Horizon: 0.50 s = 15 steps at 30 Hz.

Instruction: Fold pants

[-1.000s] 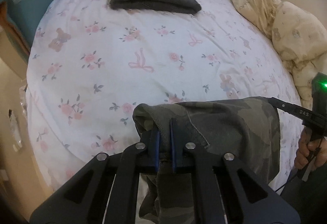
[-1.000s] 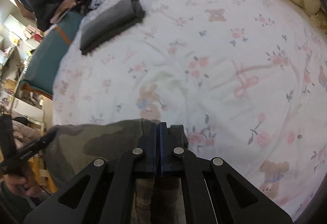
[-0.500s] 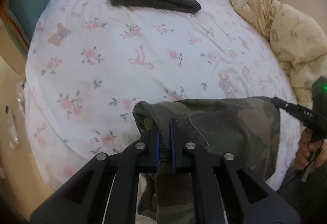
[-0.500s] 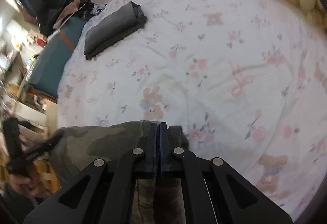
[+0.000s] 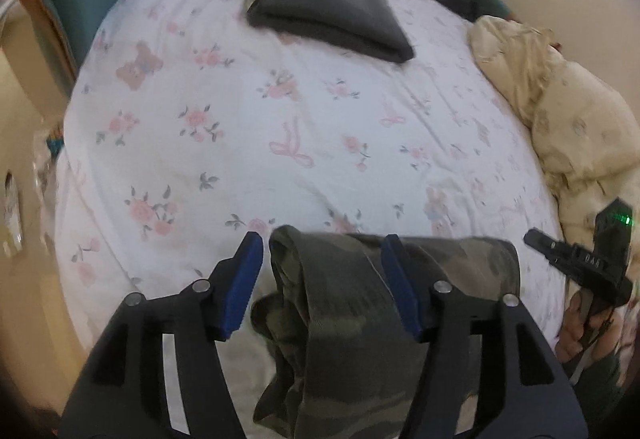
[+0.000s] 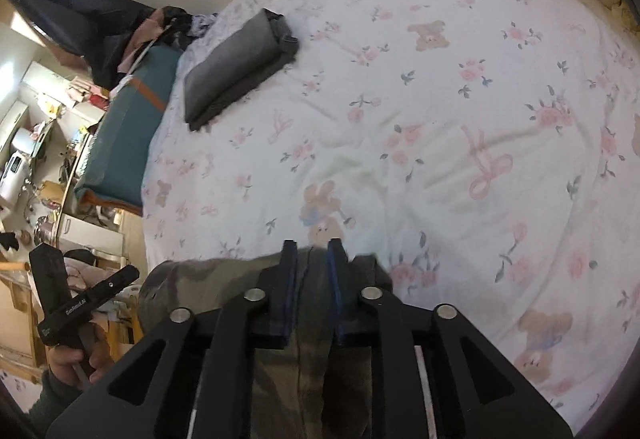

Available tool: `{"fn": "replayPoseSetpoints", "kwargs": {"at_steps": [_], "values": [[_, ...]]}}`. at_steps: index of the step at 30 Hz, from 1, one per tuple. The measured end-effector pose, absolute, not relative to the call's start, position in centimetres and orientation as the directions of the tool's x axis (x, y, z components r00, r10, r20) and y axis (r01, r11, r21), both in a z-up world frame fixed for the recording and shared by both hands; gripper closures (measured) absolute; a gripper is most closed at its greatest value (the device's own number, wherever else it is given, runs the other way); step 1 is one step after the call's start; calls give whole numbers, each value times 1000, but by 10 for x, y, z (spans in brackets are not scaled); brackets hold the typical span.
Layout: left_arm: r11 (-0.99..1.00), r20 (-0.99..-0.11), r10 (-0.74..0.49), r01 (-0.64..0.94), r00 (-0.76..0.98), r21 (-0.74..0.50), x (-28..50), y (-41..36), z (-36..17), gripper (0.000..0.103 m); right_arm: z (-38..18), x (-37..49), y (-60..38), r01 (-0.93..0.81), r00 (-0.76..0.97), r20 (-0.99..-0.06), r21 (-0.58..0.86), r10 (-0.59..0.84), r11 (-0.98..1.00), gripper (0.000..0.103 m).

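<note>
Both grippers were clamped on the camouflage pants (image 5: 352, 319) half a second back, and their jaws have just been opening. The left gripper (image 5: 322, 279) now stands wide, the bunched edge of cloth loose between its blue pads (image 5: 244, 279), neither pad pressing on it. The right gripper (image 6: 312, 291) has parted less (a narrow gap), with a ridge of fabric between its pads and no clear squeeze, so I read it as released too.

The pants lie at the near edge of the floral bed sheet (image 5: 320, 143), part of them hanging over the side below the grippers. A folded grey garment (image 5: 328, 15) sits well apart, toward the far side.

My worry: with both grips let go, the hanging part may drag the pants off the edge, or cloth may snag on a pad and spoil the lay.
</note>
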<state>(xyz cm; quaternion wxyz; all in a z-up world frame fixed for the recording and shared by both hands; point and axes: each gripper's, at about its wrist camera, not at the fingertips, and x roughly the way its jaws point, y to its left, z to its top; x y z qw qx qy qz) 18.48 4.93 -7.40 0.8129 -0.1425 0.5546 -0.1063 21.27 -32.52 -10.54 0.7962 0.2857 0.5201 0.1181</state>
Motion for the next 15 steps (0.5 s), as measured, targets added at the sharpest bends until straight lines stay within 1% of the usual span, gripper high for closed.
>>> {"fn": "replayPoseSetpoints", "kwargs": {"at_steps": [1,2,3,4,5,6,7,8,9,10,12,15], "values": [[938,-882,-325,0,342,-346,191,49,-80,45,-111,219,-326,120,411,-769,578,489,807,76],[937,-888,-329,-3,322,-348,195,47,-85,48,-116,222,-325,126,396,-775,577,493,807,74],[936,-889,-335,-1,311,-353,198,45,-89,48,-121,226,-325,131,381,-780,578,497,806,71],[938,-892,-330,-1,308,-347,201,43,-93,51,-127,228,-323,132,369,-779,584,507,801,71],[937,-891,-333,-1,309,-350,203,41,-96,56,-132,230,-321,130,361,-771,598,524,791,71],[935,-892,-339,3,301,-354,205,38,-99,57,-134,230,-320,127,358,-765,608,536,784,71],[935,-895,-341,5,288,-355,208,35,-103,61,-136,230,-317,118,356,-764,608,538,785,72],[938,-899,-335,7,281,-347,210,33,-106,77,-136,230,-313,104,354,-769,598,533,794,76],[944,-907,-318,6,278,-329,209,32,-108,89,-136,230,-311,87,358,-761,604,541,792,102],[951,-916,-299,5,268,-309,208,31,-110,97,-134,229,-307,47,362,-748,612,557,790,101],[942,-902,-324,3,285,-337,205,35,-108,99,-125,225,-299,-6,376,-766,560,521,829,101],[947,-896,-311,25,316,-320,201,37,-99,99,-111,217,-308,11,451,-746,553,490,833,102]]}}
